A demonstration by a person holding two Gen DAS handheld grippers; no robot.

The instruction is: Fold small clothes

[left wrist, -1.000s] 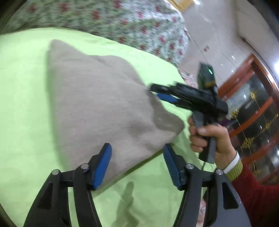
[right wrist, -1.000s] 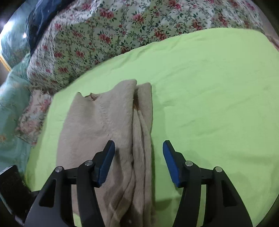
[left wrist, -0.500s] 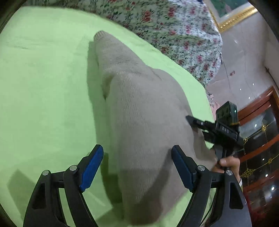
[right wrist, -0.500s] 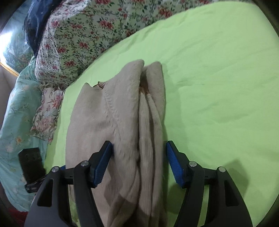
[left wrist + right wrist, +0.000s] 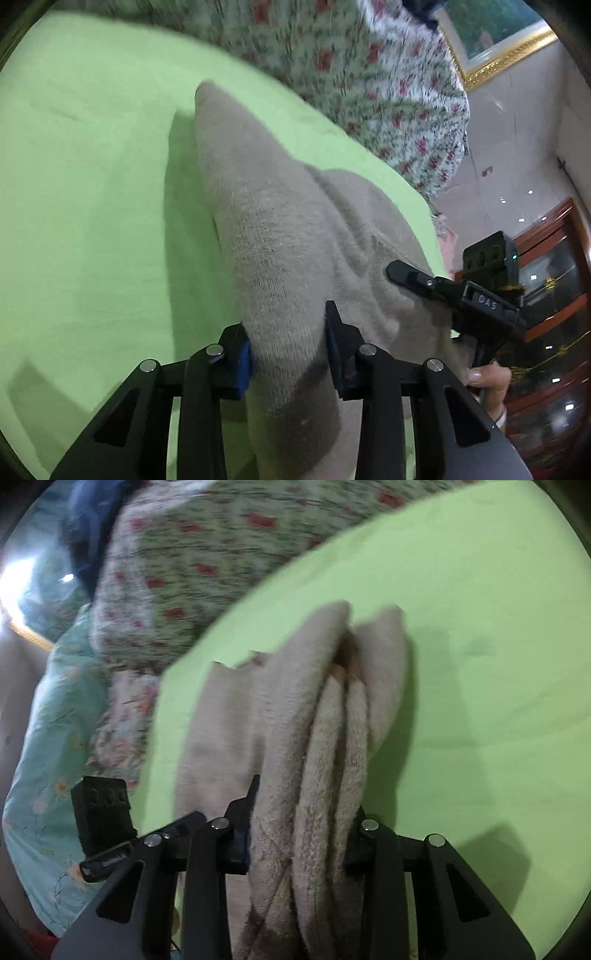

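Left gripper (image 5: 288, 345) pinches the beige sweater (image 5: 295, 236) at lower centre; right gripper (image 5: 299, 830) clamps its bunched folds; only the left view shows the right hand (image 5: 487, 380).

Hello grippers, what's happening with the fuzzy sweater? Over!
Left gripper shut on beige sweater. Right gripper shut on its bunched folds. Sweater on green sheet. Nothing in the way.

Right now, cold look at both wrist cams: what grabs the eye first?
The beige knit garment, bunched lengthwise on the bright green sheet, fills the middle of both views. Both grippers are clamped on it: the left gripper on one thick fold, the right gripper around several stacked layers. Behind, a floral quilt is heaped at the sheet's far edge.
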